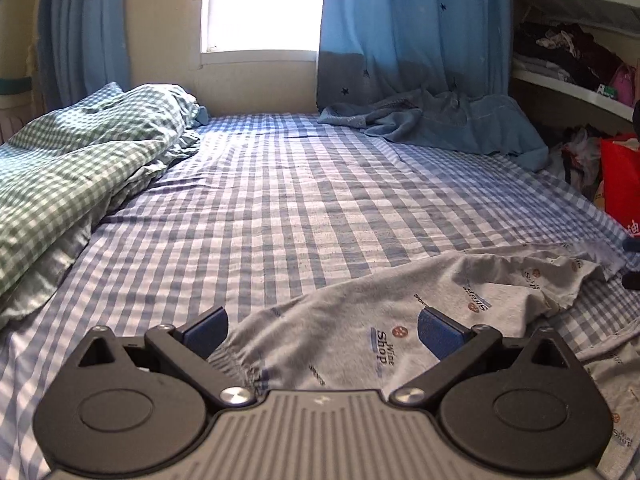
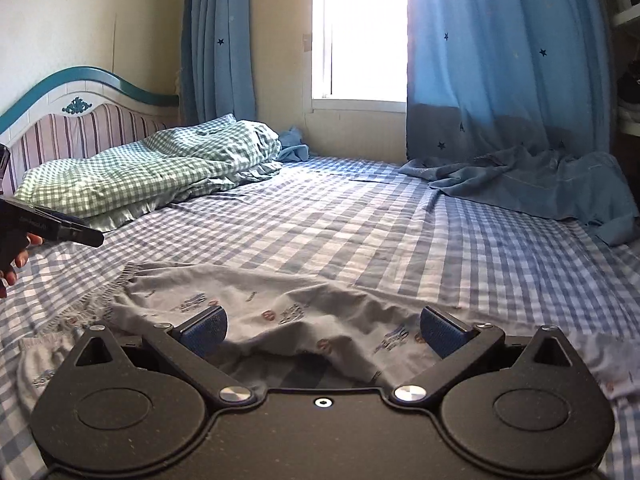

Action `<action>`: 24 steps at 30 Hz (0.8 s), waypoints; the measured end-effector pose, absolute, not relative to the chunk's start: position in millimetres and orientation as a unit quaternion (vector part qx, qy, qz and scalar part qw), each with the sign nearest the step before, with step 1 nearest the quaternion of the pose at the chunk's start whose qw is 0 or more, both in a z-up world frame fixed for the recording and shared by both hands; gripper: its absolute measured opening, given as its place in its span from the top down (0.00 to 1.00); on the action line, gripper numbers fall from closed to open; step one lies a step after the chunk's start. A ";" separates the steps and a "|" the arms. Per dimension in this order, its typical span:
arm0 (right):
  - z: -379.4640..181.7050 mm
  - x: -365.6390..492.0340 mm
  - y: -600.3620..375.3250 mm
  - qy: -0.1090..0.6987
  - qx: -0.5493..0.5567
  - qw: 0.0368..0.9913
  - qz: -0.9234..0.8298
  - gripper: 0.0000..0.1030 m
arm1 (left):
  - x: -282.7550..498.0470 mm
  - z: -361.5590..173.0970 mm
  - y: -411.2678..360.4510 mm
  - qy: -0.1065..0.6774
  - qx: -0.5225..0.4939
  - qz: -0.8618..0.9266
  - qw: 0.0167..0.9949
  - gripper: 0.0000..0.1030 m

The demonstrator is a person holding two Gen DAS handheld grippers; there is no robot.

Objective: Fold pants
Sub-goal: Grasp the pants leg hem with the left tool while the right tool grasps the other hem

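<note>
Left wrist view: left tongs spread wide, gripping nothing, poised over the gray printed pants lying rumpled on the blue checked bed. Elastic waistband gathered just below the left pad, fabric running off to the right toward a frayed edge. Green checked duvet heaped well apart at the left, blue towel by the curtain at the far end.

Right wrist view: right tongs likewise agape and empty, hovering over a raised fold of the same pants. Ruffled waistband toward the left, near the other gripper (only its dark tip visible at the frame edge). 2 pads flanking loose cloth, not pinching it.

Judged by the drape: thin, light, limp jersey, sure to sag and bunch rather than slide. Best taken at the waistband corner and the leg hem, where doubled seams offer firmer purchase.
</note>
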State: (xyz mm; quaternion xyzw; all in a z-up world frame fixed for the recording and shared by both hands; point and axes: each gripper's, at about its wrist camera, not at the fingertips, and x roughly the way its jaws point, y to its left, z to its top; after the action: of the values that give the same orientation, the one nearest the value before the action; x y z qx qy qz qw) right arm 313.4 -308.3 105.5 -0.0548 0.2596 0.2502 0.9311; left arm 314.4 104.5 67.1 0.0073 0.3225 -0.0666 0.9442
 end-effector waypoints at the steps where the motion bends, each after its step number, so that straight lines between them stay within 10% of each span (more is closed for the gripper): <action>1: 104.9 336.4 -313.5 0.277 -0.054 0.927 0.248 0.00 | 331.4 64.8 101.4 0.326 0.015 -0.073 0.943 0.00; 18: 17.9 546.4 -328.1 0.424 -0.144 0.850 0.278 0.14 | 485.2 -37.3 63.5 0.454 0.134 -0.168 0.865 0.01; 24: 10.5 553.8 -327.4 0.442 -0.137 0.823 0.330 0.24 | 486.9 -37.6 82.4 0.482 0.096 -0.215 0.844 0.18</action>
State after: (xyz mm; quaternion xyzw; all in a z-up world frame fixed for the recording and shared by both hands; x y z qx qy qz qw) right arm 553.8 -327.4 10.5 -0.1365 0.4422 0.3297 0.8228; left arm 486.9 82.4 -37.6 0.0955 0.4820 -0.2150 0.8440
